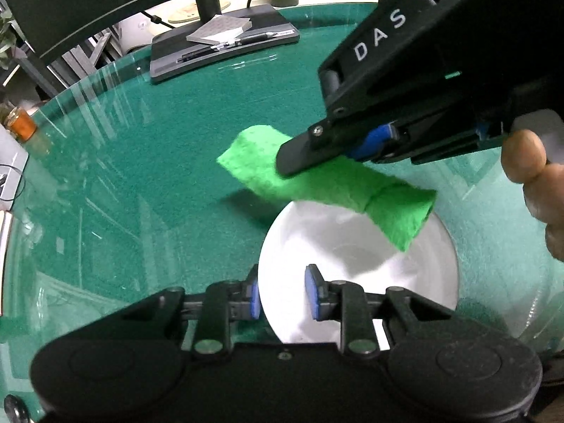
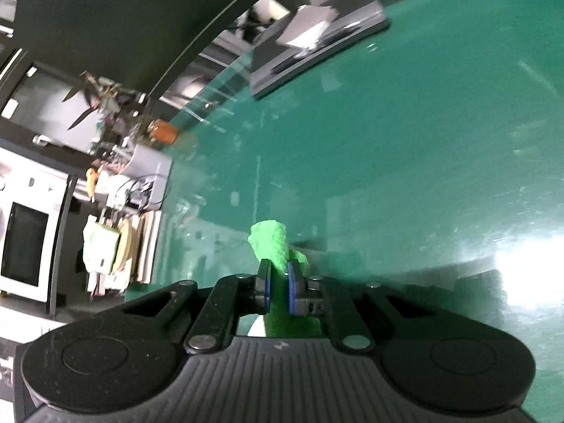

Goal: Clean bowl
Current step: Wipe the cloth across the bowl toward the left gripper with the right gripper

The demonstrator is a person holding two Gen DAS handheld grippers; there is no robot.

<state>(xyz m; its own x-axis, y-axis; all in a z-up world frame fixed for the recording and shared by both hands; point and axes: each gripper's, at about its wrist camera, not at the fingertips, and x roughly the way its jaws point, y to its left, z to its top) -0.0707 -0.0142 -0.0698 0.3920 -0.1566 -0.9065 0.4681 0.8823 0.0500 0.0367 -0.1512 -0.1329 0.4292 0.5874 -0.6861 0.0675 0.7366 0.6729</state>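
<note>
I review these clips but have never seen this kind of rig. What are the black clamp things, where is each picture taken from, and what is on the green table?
No robot arm here: a person holds a two-finger gripper in each hand, with a camera on each looking along its fingers. The left gripper, seen from its own camera, straddles the rim of a white bowl on the green table; whether it grips the rim is unclear. The right gripper is shut on a green cloth, held above the bowl. A monitor base with a notepad stands at the back.
</note>
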